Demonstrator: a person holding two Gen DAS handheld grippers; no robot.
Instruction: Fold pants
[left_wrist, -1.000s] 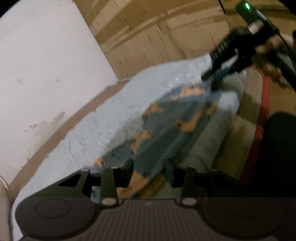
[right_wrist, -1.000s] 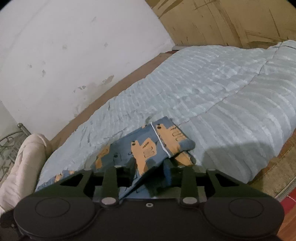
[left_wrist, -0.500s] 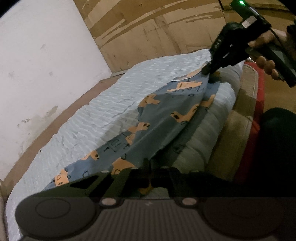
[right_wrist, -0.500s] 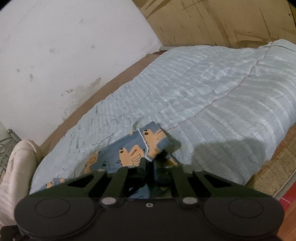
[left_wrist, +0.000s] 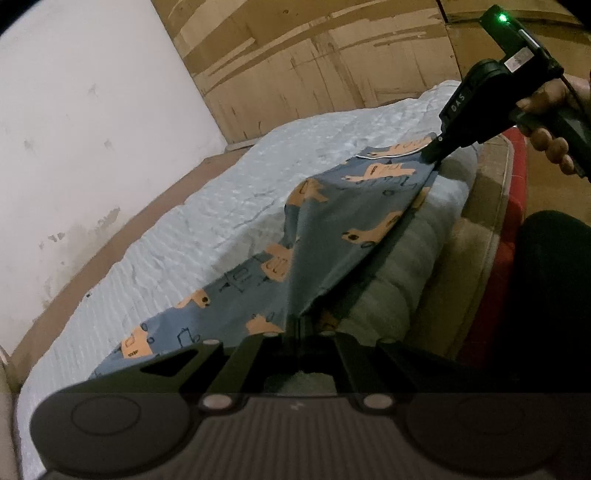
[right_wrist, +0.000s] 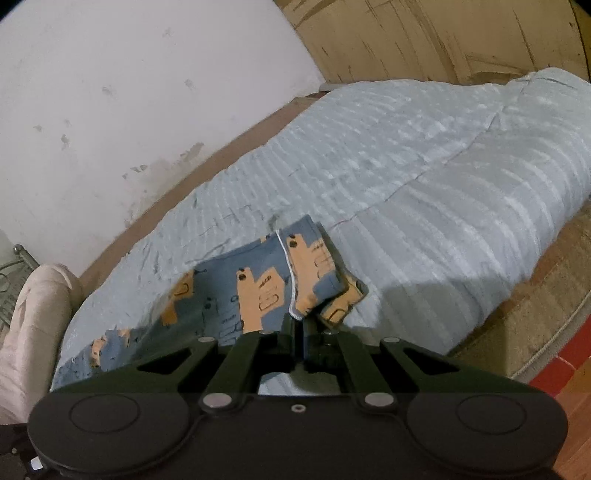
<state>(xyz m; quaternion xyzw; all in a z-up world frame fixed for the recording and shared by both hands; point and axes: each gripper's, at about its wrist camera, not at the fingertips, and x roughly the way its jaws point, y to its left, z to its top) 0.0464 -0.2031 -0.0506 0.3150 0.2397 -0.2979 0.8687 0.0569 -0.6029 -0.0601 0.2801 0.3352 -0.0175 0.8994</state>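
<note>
Bed (right_wrist: 424, 177) with pale blue quilt carries pants (left_wrist: 332, 221). Left claw (left_wrist: 297, 325) clamps one fabric edge; right claw (right_wrist: 297, 325) clamps hemmed corner directly ahead. Cloth spans taut between both claws, likely to straighten it for folding.

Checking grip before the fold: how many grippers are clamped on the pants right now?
2. The left gripper pinches the pants at the near edge; the right gripper holds the far hem corner.
</note>
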